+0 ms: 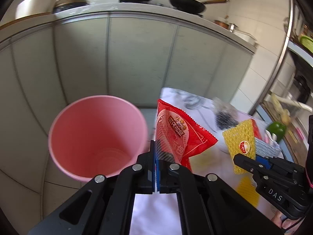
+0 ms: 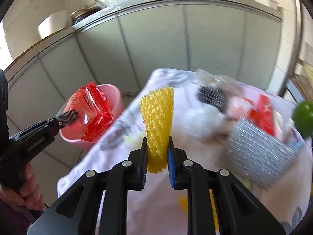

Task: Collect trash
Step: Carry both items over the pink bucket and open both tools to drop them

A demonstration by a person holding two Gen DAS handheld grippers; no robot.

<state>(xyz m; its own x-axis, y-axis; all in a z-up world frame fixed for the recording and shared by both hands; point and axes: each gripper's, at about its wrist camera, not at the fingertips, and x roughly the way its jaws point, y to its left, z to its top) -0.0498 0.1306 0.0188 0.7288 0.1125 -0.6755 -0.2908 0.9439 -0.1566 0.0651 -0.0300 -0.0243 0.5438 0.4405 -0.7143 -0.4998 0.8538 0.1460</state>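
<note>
Here, left tongs (image 1: pixel 156 156) pinch the red wrapper (image 1: pixel 180 133) beside the pink bin's (image 1: pixel 93 137) rim; right tongs (image 2: pixel 157 156) clamp yellow netting (image 2: pixel 157 117).

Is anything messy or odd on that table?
Yes. Beyond the yellow net in the right tongs, wrappers and a silvery bag lie jumbled on the cloth, with a green fruit beside them.

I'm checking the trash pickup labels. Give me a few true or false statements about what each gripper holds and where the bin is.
1. The left gripper is shut on a red snack wrapper. True.
2. The right gripper holds a green fruit. False: it holds a yellow foam net.
3. The pink bin already has trash inside. False: it looks empty.
4. The bin stands on the floor beside the table. True.
</note>
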